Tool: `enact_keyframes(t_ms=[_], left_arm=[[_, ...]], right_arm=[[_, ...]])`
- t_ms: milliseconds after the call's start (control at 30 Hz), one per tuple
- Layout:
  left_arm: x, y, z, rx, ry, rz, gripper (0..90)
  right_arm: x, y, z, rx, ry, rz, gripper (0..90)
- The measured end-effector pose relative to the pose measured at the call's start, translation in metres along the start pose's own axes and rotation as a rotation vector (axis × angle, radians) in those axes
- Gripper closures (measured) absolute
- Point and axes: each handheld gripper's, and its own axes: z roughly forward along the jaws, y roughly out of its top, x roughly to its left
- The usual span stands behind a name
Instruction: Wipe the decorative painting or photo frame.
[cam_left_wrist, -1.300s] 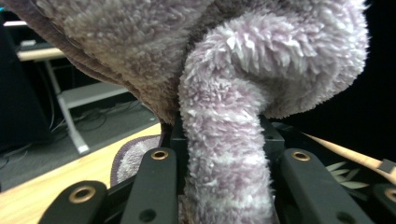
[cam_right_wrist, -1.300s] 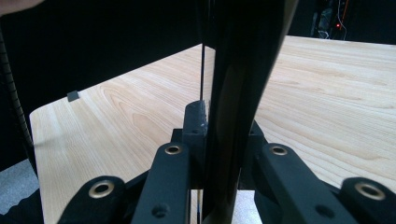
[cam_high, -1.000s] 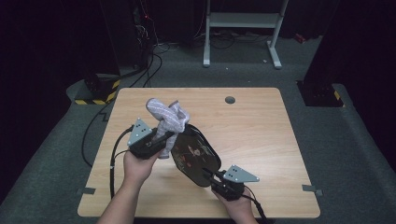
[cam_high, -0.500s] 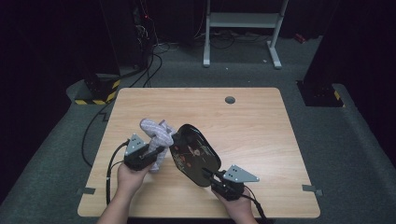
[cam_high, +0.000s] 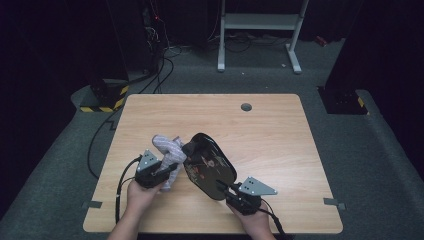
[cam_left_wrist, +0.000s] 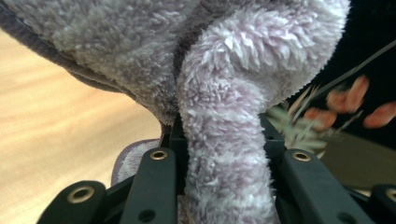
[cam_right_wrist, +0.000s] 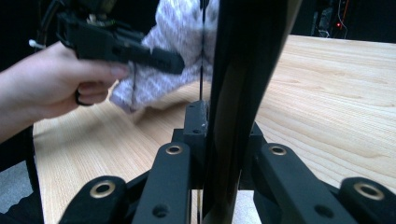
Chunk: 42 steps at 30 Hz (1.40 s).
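1. Left tongs (cam_high: 170, 167) pinch a fluffy pale-lilac terry cloth (cam_high: 167, 147); in the left gripper view a thick roll of that cloth (cam_left_wrist: 224, 140) sits squeezed between the two black jaws.
2. Right tongs (cam_high: 224, 187) are clamped on the near rim of a black oval plate with a small floral print (cam_high: 210, 165); in the right gripper view the plate (cam_right_wrist: 238, 84) is seen edge-on, standing upright between the jaws.
3. Cloth is bunched and raised off the surface, its right side touching the plate's left edge and face (can't tell how hard it presses).
4. Plate is held tilted, far end up and toward the left, near end low at the right tongs; printed face looks up toward the high view.
5. Orange-and-green print on the plate (cam_left_wrist: 345, 107) shows blurred behind the cloth in the left gripper view.
6. Person's left hand (cam_high: 140, 192) grips the left gripper at the front-left of the light wooden rectangular surface (cam_high: 270, 135); right hand (cam_high: 255, 220) holds the right gripper near the front edge, right of centre.
7. Both grippers carry a grey three-cornered plate on top; a black cable loops from the left one over the surface's left side.
8. Round grey grommet (cam_high: 246, 106) sits near the far edge of the surface, well apart from plate and cloth.
9. Grey carpet floor (cam_high: 380, 150) around the surface; a white metal frame (cam_high: 260, 30) stands beyond it.
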Motion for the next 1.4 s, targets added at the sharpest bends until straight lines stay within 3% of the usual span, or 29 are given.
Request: enact_keyframes(t_ms=[433,633,733,933,1100,1300,1400], left_arm=[[0.002,0.03,-0.018,-0.117,-0.016,-0.02,66.5],[-0.01,0.057,-0.026,-0.17,-0.051,0.034,66.7],[-0.011,0.06,-0.026,-0.181,-0.071,0.022,67.0],[-0.006,0.043,-0.019,-0.137,-0.055,0.022,68.4],[0.004,0.023,-0.012,-0.083,-0.049,-0.011,68.6],[0.008,-0.004,0.0,-0.007,-0.071,-0.044,68.5],[0.007,-0.016,0.006,0.043,-0.09,-0.042,68.4]], right_arm=[[-0.014,0.003,0.0,0.008,0.071,0.003,80.3],[-0.014,0.003,0.001,0.006,0.075,0.003,80.3],[-0.014,0.002,0.001,0.005,0.074,0.004,80.3],[-0.013,0.002,0.001,0.003,0.071,0.005,80.2],[-0.012,0.002,0.001,0.002,0.071,0.006,80.2],[-0.012,0.002,0.001,0.002,0.069,0.006,80.0],[-0.011,0.001,0.001,0.001,0.068,0.007,80.0]])
